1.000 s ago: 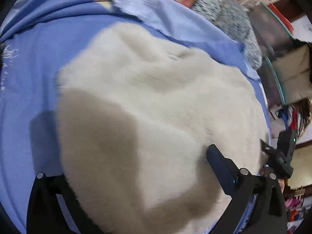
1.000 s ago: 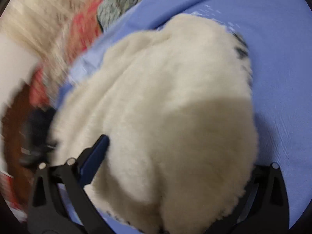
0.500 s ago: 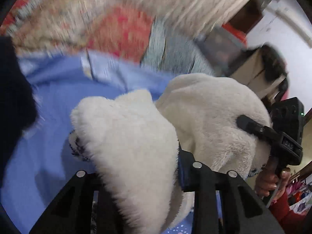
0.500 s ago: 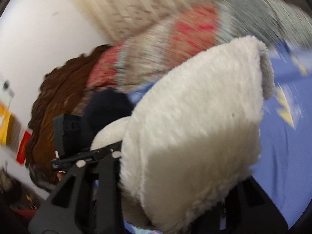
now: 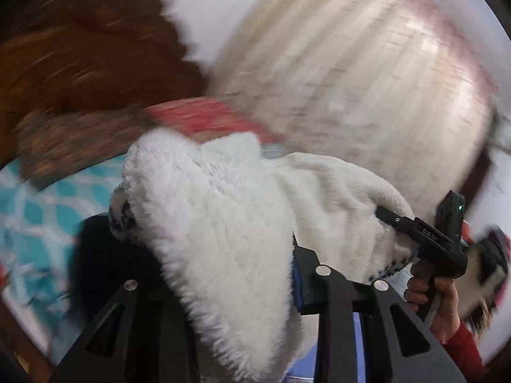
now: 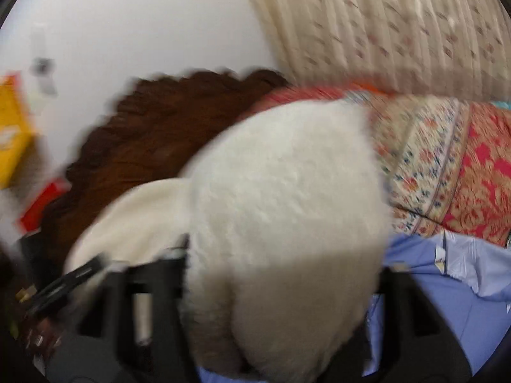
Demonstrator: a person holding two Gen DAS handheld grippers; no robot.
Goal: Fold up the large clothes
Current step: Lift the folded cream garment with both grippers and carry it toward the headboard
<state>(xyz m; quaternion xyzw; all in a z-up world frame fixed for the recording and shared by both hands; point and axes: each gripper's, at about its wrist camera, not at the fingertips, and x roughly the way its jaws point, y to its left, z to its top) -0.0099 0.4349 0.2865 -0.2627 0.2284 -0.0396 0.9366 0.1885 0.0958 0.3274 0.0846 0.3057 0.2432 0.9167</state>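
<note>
A thick white fleece garment [image 5: 223, 223] is held up in the air between both grippers. My left gripper [image 5: 230, 287] is shut on one bunched end of it, and the fabric spills over and hides the fingertips. In the left wrist view the right gripper [image 5: 399, 223] shows at the right, clamped on the other end, with a hand on its handle. In the right wrist view the fleece [image 6: 287, 207] fills the middle and my right gripper [image 6: 278, 303] is shut on it. The left gripper [image 6: 64, 281] shows blurred at the lower left there.
A blue bedsheet [image 6: 447, 303] lies below at the right. A red and cream patterned quilt [image 6: 447, 166] sits behind it. A dark brown carved headboard [image 6: 153, 134] stands against a white wall. A pale curtain [image 6: 383, 16] hangs at the back. Both views are motion-blurred.
Both grippers have lifted the fleece off the blue sheet and raised it high. The views have swung up from the bed to the headboard, wall and curtain.
</note>
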